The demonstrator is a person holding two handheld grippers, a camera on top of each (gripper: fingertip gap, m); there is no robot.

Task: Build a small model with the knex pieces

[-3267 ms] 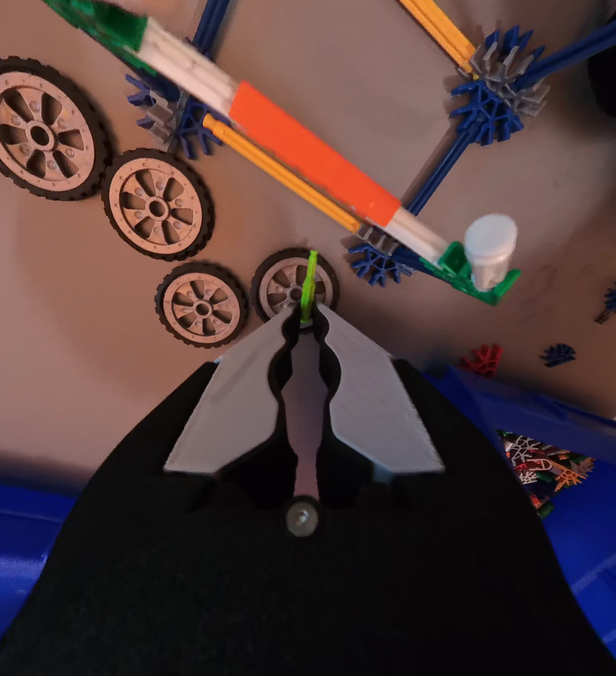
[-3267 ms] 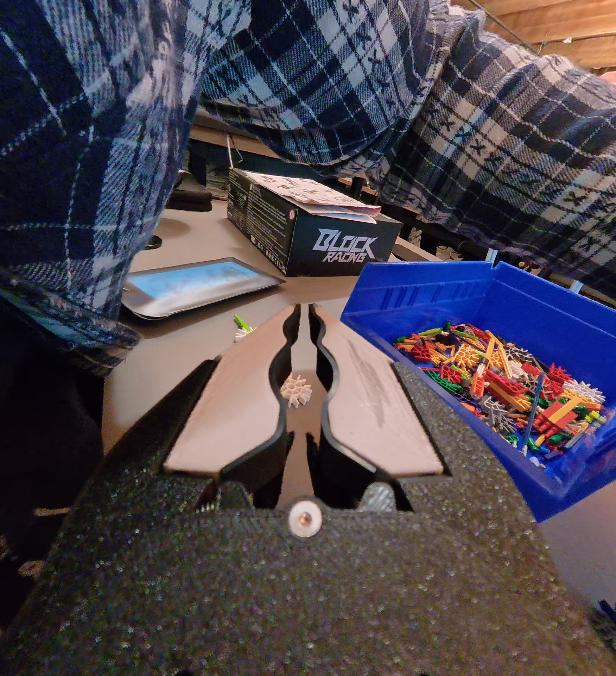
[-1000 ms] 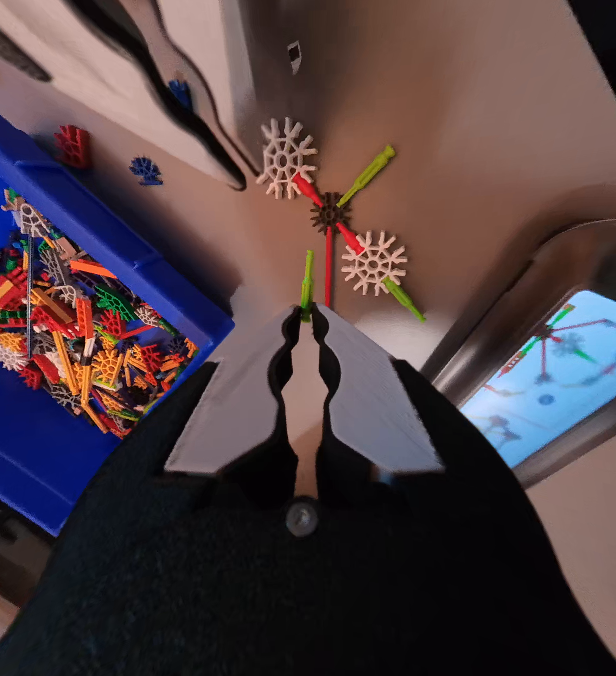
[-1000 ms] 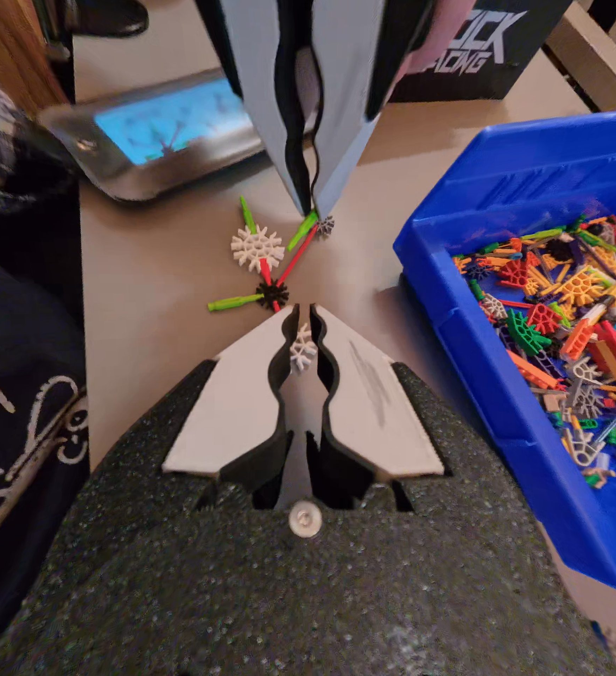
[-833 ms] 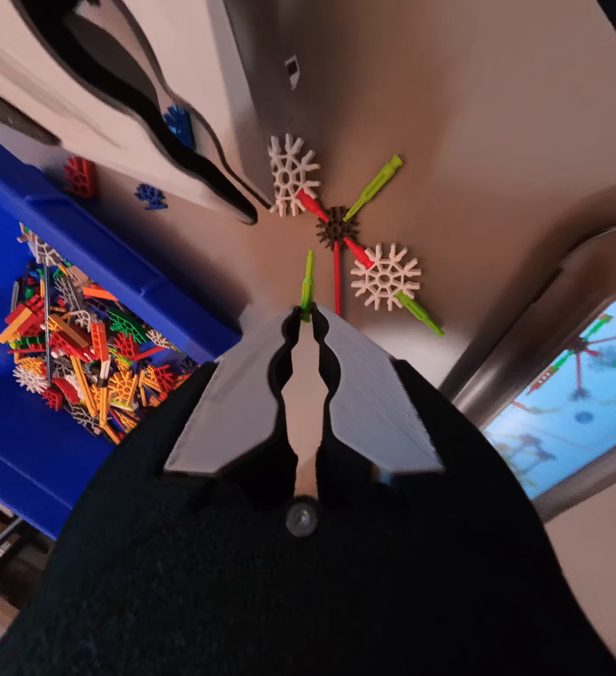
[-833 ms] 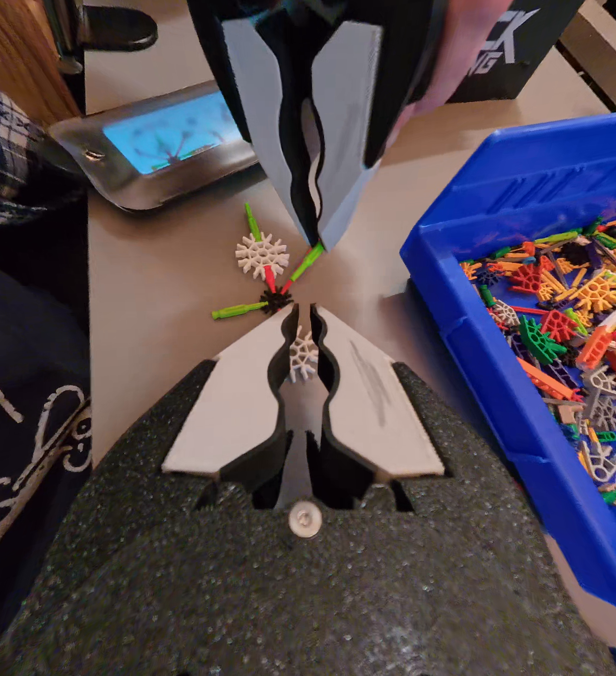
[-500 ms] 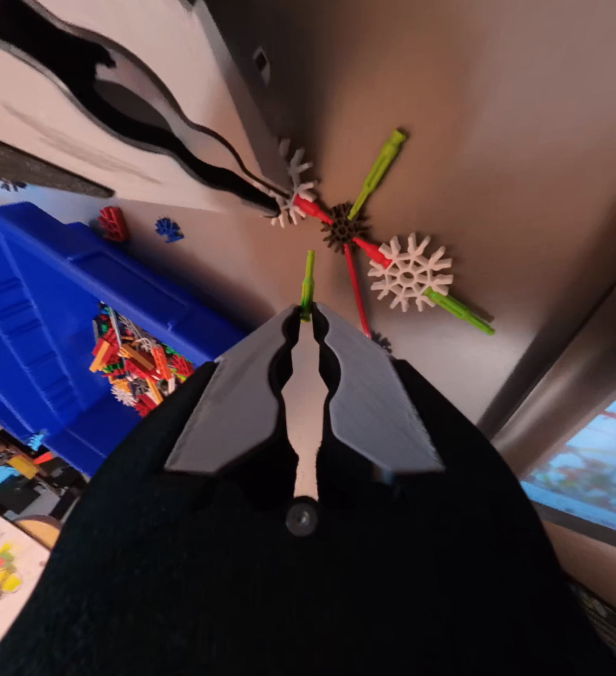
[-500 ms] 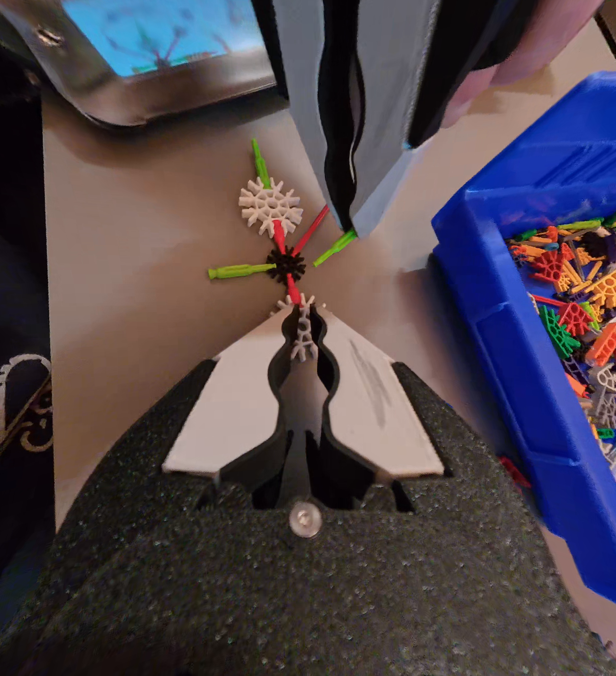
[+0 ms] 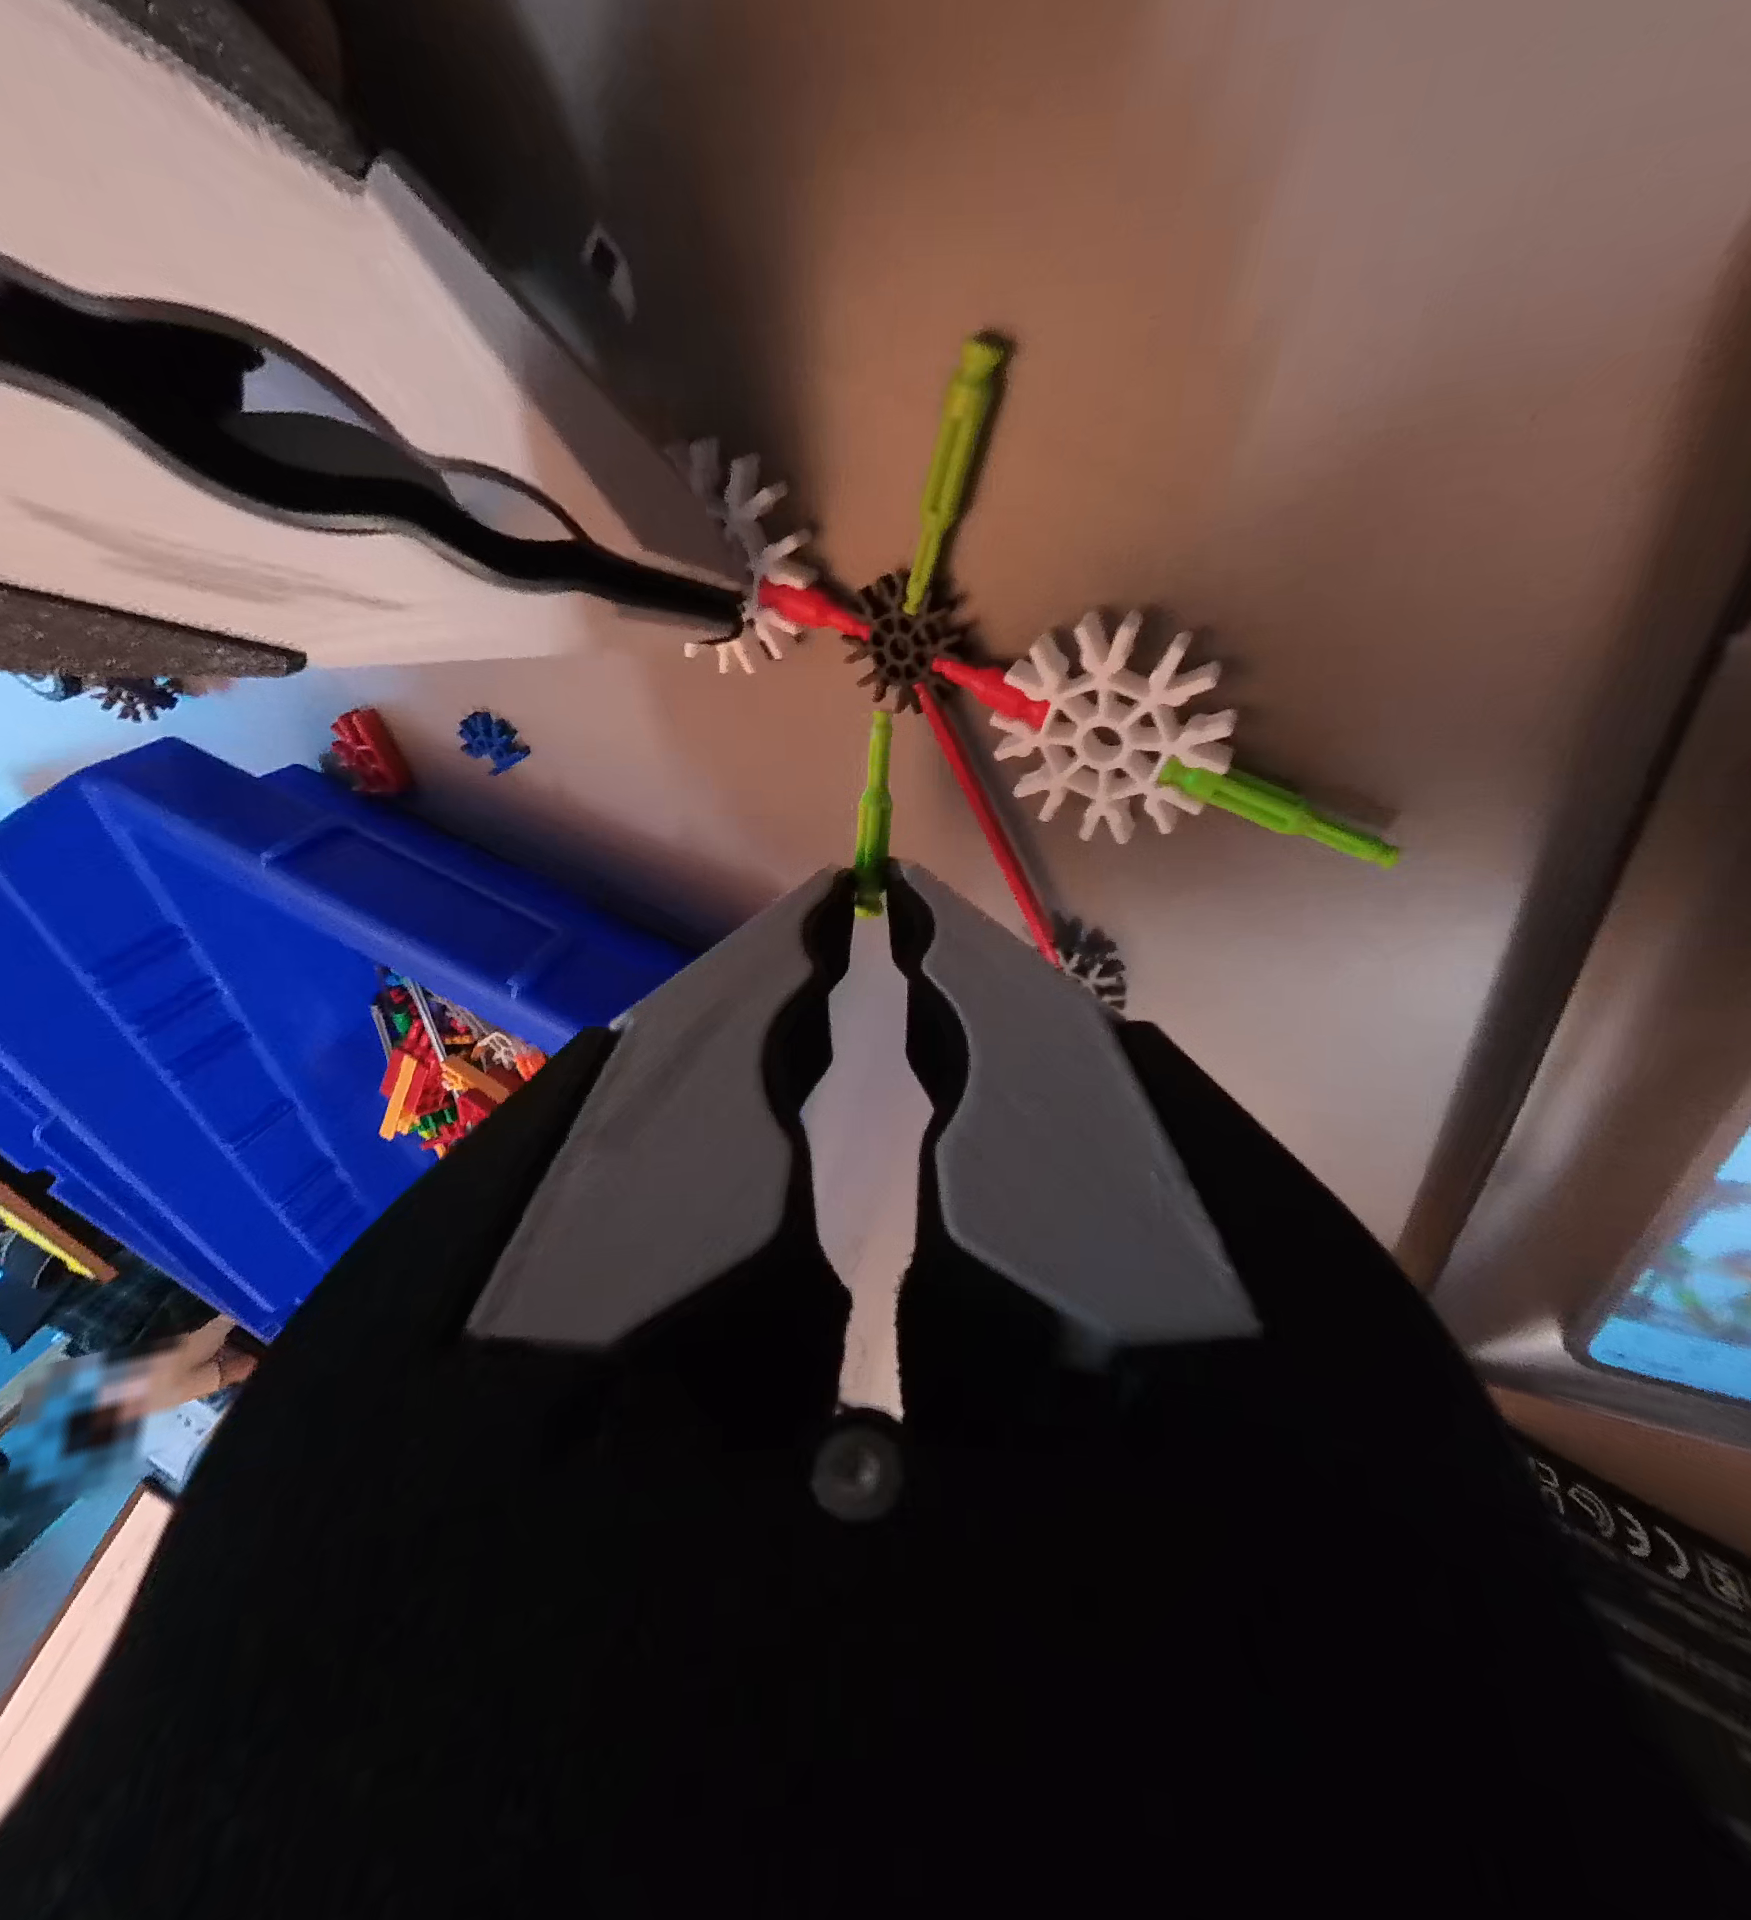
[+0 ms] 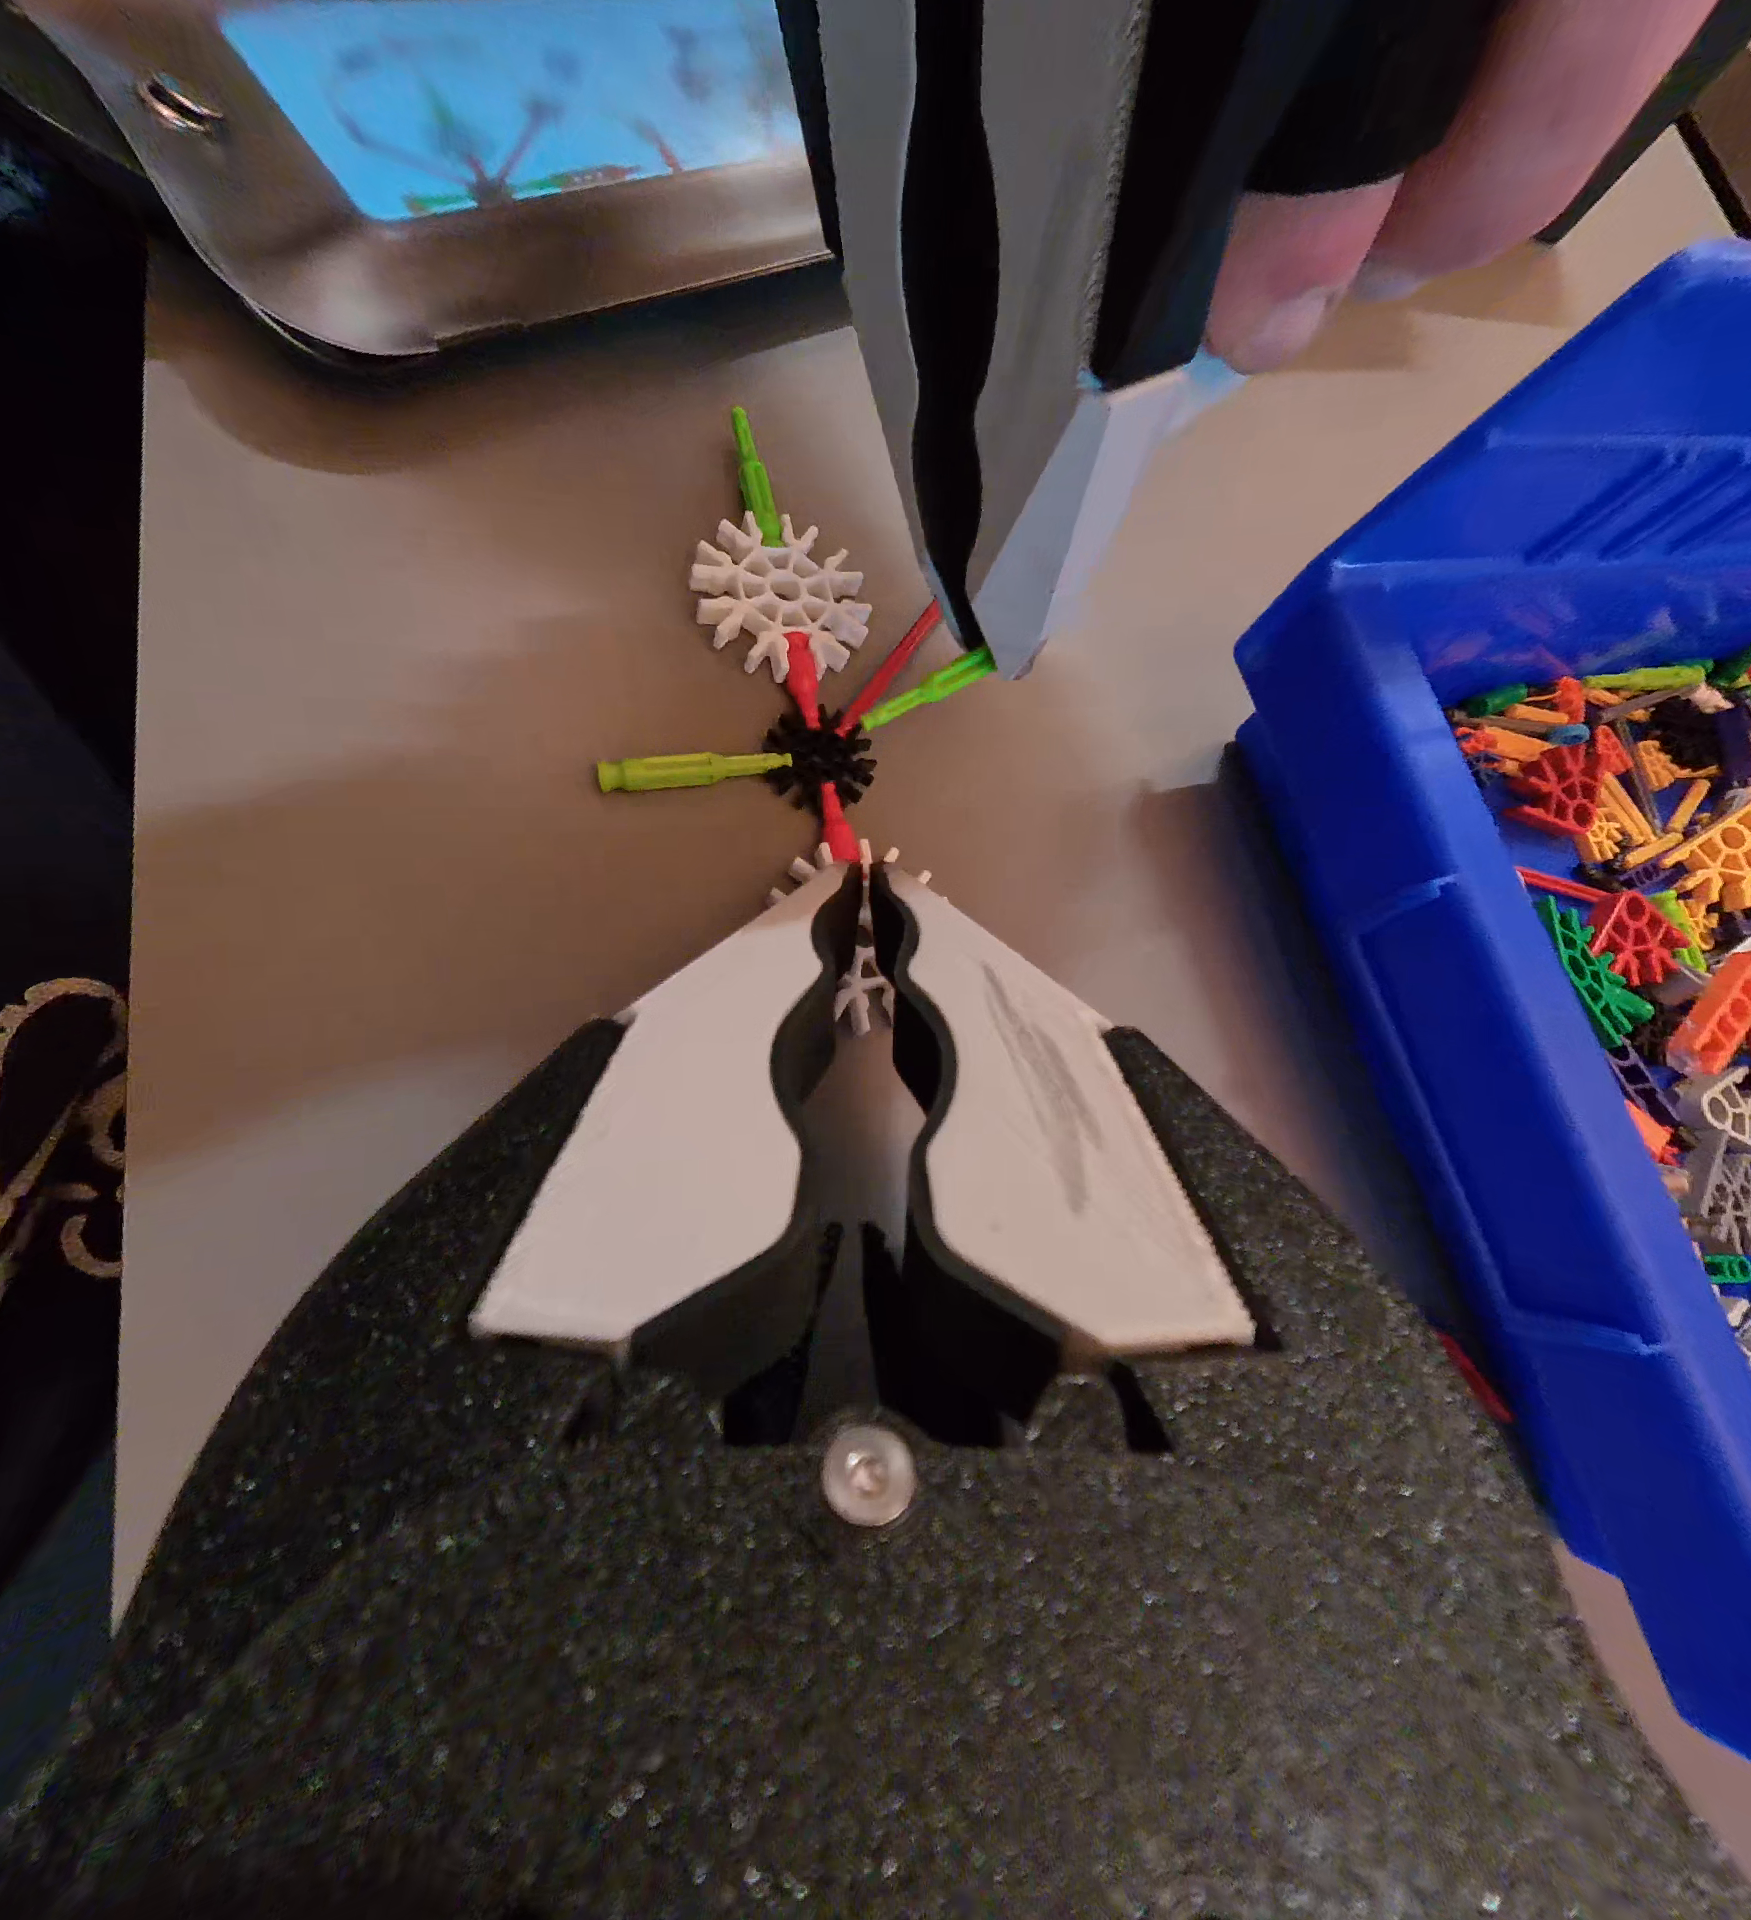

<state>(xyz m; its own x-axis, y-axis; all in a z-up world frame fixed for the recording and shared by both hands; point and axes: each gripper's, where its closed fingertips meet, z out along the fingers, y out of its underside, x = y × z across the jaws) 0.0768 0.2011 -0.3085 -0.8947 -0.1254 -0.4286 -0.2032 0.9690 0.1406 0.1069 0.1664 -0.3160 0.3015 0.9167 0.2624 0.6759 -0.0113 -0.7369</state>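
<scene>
A dark hub connector (image 9: 900, 644) lies on the tan table with red and green rods radiating from it and a white snowflake connector (image 9: 1110, 727) on one red rod. My left gripper (image 9: 871, 883) is shut on a short green rod (image 9: 874, 800) whose far end touches the hub's rim. My right gripper (image 10: 866, 883) is shut on another white snowflake connector (image 10: 860, 997), which is pressed against a short red rod (image 10: 838, 821) coming out of the hub (image 10: 817, 756). The two grippers meet the hub from different sides.
A blue bin (image 10: 1422, 1039) of mixed coloured pieces stands right of the hub. A tablet in a grey case (image 10: 351, 281) lies behind it. A long red rod (image 9: 985, 821) ends in a small grey connector (image 9: 1094, 961). Loose red and blue connectors (image 9: 362, 743) lie by the bin. Tip to tip, the grippers are about 5 cm apart.
Both grippers have closed in on the hub. The left one's green rod tip now reaches the hub, and the right one's white connector has moved onto the short red rod.
</scene>
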